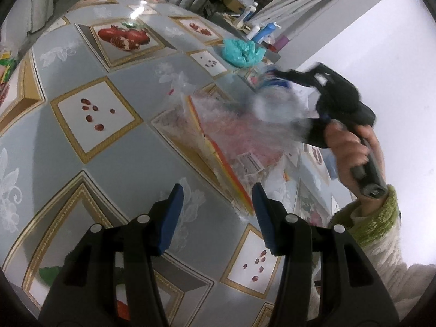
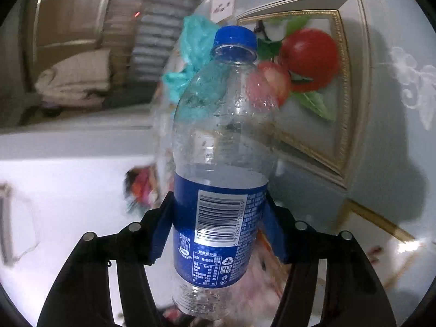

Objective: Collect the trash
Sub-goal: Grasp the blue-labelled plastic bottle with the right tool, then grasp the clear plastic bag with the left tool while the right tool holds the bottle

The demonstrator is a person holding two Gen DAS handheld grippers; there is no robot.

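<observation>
An empty plastic bottle (image 2: 220,163) with a blue cap and blue label sits in my right claw (image 2: 220,226), whose blue pads (image 2: 275,229) pinch it at the label, cap pointing away from me. Seen from my left wrist, that claw and bottle (image 1: 275,100) are a blur at the right, held over a clear plastic bag (image 1: 226,139) with red and orange printing that lies on the worktop (image 1: 109,147). My right hand (image 1: 351,147) grips the handle, a green and white fuzzy sleeve (image 1: 373,223) behind it. My left claw (image 1: 218,218) is spread with nothing between its pads, hovering at the near edge of the bag. Farther off lies a crumpled teal plastic bag (image 1: 242,51). The worktop wears a grey cloth printed with pomegranates in gold frames. Beyond its far edge stand some toiletry bottles (image 1: 261,31).
</observation>
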